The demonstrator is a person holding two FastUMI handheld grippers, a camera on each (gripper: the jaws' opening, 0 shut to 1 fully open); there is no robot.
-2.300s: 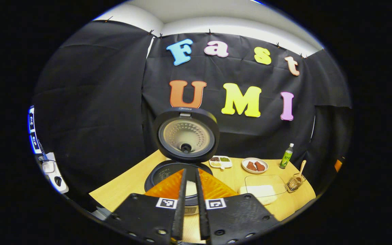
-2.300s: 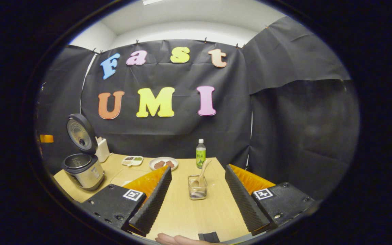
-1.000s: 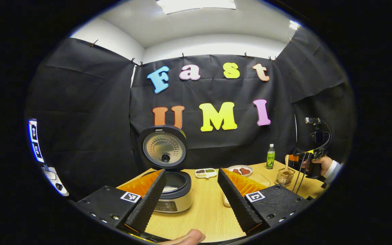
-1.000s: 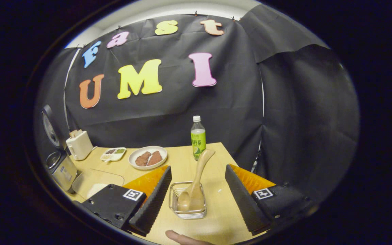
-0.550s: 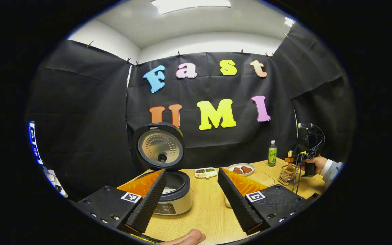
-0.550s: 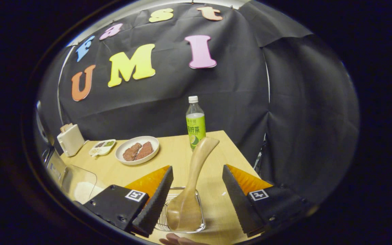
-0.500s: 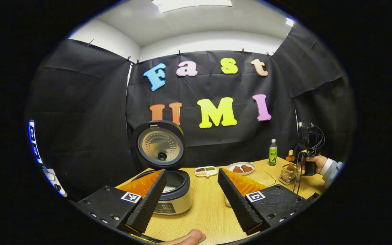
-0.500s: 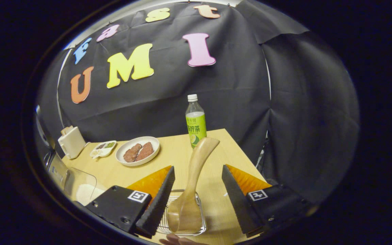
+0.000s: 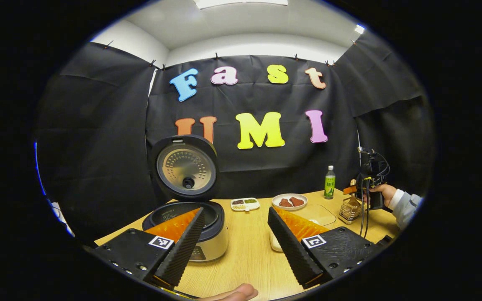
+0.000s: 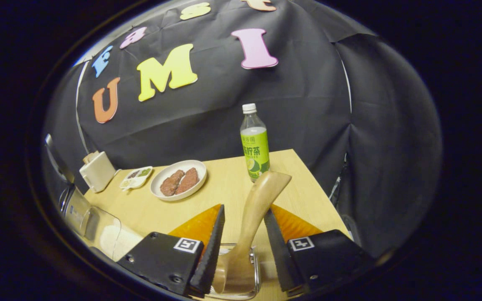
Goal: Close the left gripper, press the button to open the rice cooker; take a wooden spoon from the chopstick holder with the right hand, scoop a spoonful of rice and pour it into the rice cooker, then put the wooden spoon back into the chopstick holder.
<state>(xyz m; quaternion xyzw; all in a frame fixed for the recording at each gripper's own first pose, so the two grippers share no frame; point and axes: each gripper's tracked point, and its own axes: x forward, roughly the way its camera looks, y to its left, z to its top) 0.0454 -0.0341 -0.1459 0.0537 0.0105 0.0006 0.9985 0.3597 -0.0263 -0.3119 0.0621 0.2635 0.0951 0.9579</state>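
In the right gripper view our right hand-held gripper (image 10: 243,240) has narrowed around the spoon (image 10: 251,221) at lower centre, which stands tilted in the holder (image 10: 252,267); we cannot tell whether both fingers press it. In the left gripper view our left hand-held gripper (image 9: 234,234) gapes wide at the bottom, the cooker (image 9: 191,217) lid-up at lower left on the worktop (image 9: 249,251).

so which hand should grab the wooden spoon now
Right. Its tongs already straddle the wooden spoon handle standing in the chopstick holder, fingers near but not clearly pressing. The left tongs hang open by the open rice cooker, far across the table.
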